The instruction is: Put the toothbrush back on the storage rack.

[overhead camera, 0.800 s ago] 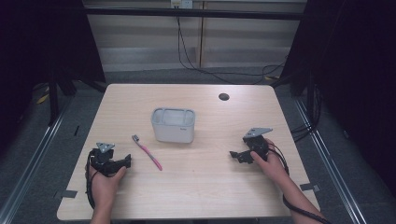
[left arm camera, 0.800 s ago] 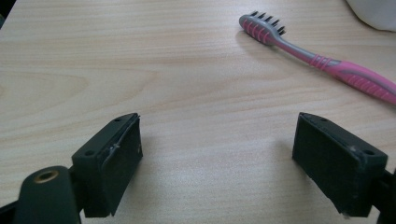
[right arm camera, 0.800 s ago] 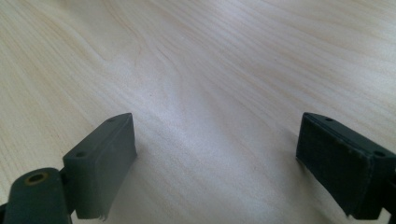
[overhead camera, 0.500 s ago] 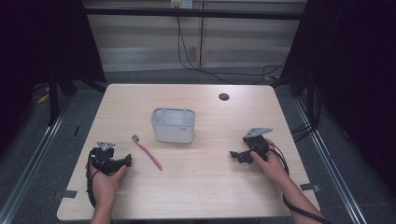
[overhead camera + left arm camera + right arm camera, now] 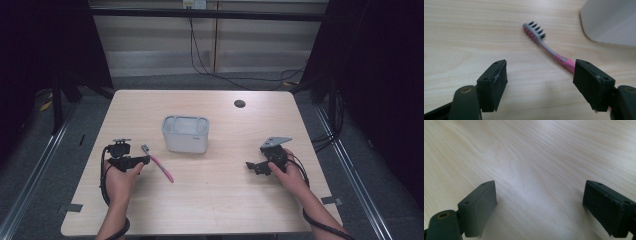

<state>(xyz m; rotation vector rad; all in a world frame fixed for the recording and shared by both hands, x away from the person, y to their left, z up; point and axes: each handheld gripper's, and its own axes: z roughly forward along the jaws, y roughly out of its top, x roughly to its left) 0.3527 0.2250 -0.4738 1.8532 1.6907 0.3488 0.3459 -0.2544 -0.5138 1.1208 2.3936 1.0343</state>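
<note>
Nearer one toothbrush (image 5: 549,47) now, left gripper (image 5: 540,82) and right gripper (image 5: 539,207) both jaws spread, one bin (image 5: 185,134).

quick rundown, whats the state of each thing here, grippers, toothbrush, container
left gripper: open, jaws wide, holding nothing
right gripper: open, over bare table
toothbrush: lying flat on the table, ungripped, handle end behind one jaw
container: upright, lidless; contents cannot be told
table: flat, light wood

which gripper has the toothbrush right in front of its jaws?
The left gripper: the pink-and-grey toothbrush lies just beyond its open jaws. The right gripper has bare table ahead.
</note>
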